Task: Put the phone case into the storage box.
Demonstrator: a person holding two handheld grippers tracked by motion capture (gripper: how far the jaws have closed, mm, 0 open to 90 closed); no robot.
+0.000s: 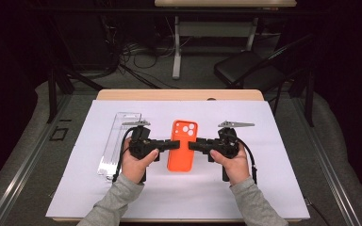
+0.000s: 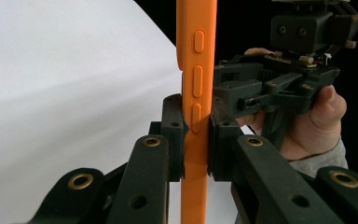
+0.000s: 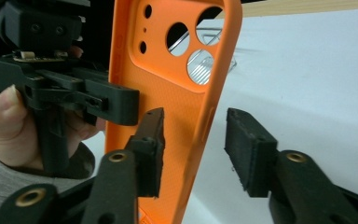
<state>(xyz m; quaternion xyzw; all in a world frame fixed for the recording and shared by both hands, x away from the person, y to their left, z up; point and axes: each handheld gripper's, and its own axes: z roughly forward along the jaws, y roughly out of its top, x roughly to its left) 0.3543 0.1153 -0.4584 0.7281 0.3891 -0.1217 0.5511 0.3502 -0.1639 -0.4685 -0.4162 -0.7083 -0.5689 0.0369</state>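
Observation:
An orange phone case (image 1: 182, 146) with camera cut-outs hangs just over the white sheet (image 1: 217, 188), between my two grippers. My left gripper (image 1: 169, 146) is shut on the case's left edge; in the left gripper view its pads (image 2: 173, 126) clamp the button side of the case (image 2: 196, 70). My right gripper (image 1: 193, 145) is at the case's right edge. In the right gripper view it (image 3: 198, 149) stands open, jaws on either side of the case rim (image 3: 168, 102), not touching it. A hand holds each gripper.
A clear plastic box (image 1: 118, 143) lies lengthwise on the sheet left of my left hand. The wooden table edge (image 1: 179, 94) runs along the back. Behind the table stand a black chair (image 1: 245, 66), a desk leg and cables on the floor.

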